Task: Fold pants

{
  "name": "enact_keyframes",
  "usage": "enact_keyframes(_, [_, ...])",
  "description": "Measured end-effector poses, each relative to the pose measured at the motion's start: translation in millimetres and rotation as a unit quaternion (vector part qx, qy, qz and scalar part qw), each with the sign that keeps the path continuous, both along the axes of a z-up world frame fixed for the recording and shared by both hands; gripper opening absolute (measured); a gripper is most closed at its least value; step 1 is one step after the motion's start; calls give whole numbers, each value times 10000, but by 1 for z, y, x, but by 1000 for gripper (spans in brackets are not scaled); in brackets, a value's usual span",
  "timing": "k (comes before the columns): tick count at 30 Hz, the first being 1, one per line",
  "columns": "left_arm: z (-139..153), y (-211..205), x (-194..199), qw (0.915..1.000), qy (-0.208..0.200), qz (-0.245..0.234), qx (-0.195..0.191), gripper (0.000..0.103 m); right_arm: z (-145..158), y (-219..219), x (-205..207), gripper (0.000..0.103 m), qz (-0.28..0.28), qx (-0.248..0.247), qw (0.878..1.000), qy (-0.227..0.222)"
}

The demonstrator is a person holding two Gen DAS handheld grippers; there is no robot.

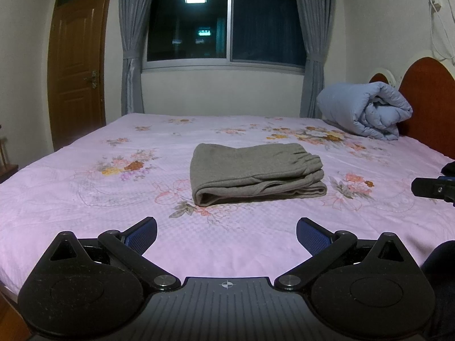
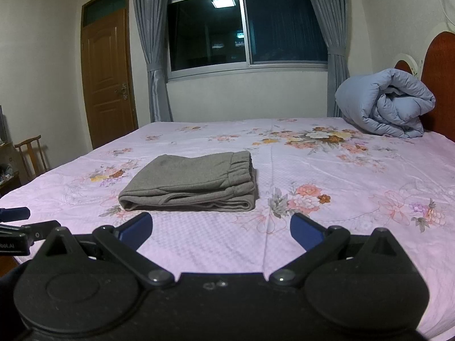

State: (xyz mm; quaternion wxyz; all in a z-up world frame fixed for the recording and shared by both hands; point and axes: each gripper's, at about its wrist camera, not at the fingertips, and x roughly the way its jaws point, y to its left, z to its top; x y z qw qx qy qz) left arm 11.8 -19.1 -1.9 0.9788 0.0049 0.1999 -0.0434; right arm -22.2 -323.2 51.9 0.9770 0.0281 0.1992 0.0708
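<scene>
Grey-brown pants (image 1: 256, 173) lie folded in a compact stack on the pink floral bedsheet (image 1: 85, 193), elastic waistband on top toward the right. They also show in the right wrist view (image 2: 190, 184), left of centre. My left gripper (image 1: 226, 234) is open and empty, held back from the pants near the bed's front edge. My right gripper (image 2: 221, 228) is open and empty, also short of the pants. The right gripper's tip shows at the right edge of the left wrist view (image 1: 432, 189); the left gripper shows at the left edge of the right wrist view (image 2: 17, 227).
A rolled blue quilt (image 1: 366, 110) lies at the far right by the red headboard (image 1: 426, 99). A window with grey curtains (image 1: 224, 25) is behind the bed. A wooden door (image 1: 76, 71) stands at the left, and a wooden chair (image 2: 31, 153) beside the bed.
</scene>
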Motion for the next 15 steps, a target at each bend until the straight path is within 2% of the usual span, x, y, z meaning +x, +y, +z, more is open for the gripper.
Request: enact_keyframes(15, [0, 0, 1, 9999, -102, 109, 61, 103, -1, 1, 1, 97, -4, 9, 10000, 24])
